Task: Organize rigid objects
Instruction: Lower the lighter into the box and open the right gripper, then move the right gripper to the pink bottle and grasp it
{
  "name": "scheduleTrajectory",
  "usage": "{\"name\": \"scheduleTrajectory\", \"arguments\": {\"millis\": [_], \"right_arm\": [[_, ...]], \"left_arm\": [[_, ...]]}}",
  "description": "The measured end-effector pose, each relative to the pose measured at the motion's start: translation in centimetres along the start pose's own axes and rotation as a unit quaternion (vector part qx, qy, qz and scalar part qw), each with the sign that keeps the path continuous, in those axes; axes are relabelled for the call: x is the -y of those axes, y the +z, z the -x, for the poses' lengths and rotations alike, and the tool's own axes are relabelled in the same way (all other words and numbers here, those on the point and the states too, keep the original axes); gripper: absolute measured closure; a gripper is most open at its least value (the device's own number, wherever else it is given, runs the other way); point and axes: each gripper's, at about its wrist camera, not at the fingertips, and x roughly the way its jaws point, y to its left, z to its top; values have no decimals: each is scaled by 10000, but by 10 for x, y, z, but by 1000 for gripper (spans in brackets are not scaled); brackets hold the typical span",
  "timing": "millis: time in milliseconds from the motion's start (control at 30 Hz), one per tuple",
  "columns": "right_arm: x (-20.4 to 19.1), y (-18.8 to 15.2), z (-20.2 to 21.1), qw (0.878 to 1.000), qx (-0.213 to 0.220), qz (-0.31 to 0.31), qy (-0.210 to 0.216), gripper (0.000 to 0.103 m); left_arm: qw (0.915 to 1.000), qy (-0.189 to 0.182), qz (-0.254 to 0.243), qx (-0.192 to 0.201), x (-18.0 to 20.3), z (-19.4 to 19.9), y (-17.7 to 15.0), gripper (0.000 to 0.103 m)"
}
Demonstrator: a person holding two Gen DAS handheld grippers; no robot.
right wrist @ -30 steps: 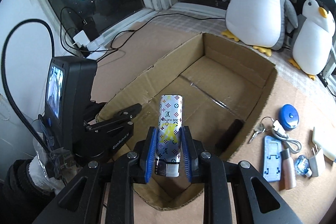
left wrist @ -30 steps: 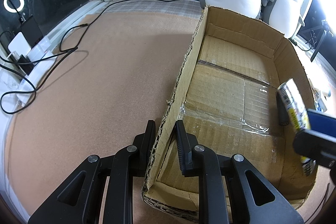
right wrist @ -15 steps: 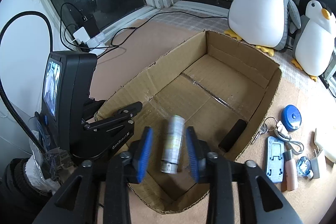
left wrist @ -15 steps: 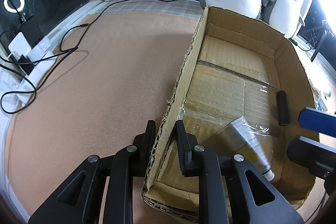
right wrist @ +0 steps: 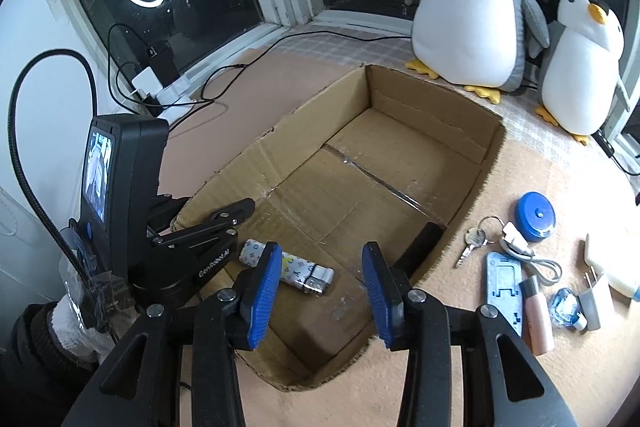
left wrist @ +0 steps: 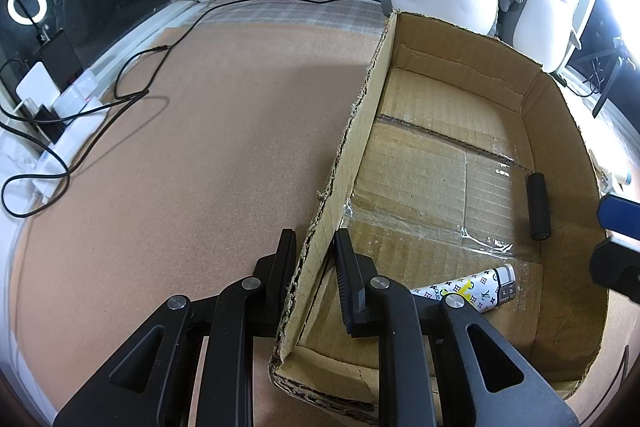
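While the box is held steady, the next pick can be lined up as follows.
Left claw (left wrist: 311, 255): pinches the left wall of the cardboard box (left wrist: 362, 115), one jaw outside and one inside; keep this hold firm so the box does not slide on the bench (left wrist: 192, 147).
Patterned tube (right wrist: 289, 268): lies on its side on the box floor near the front left corner, beside the left claw.
Black cylinder (left wrist: 538, 205): rests inside against the right wall, well apart from the tube.
Right claw (right wrist: 320, 287): spread wide and empty, hovering over the front of the box; lift clear of the right wall before swinging out.
Loose items: keys (right wrist: 474, 239), blue round case (right wrist: 535, 216), blue stand (right wrist: 504, 283), pink tube (right wrist: 538, 313) and white plug (right wrist: 596, 299) wait on the bench to the right; approach one from above and close across its narrow side.
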Motion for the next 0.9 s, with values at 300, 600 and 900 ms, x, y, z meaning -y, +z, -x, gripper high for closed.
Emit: {"name": "scheduleTrajectory", "arguments": {"millis": [300,600,900], "right_arm": [[38,-13,21,9993,90,-368,-73,65],[93,-35,38,9971,44,-611,-451,65],[129,-54,31,9948,-192,-724,-688,66]], "left_arm": [[10000,-2,5,-1,0,0,0,85],[10000,0,5,0,0,0,0,85],[10000,16,1,-5,-3,1,-1,85]]}}
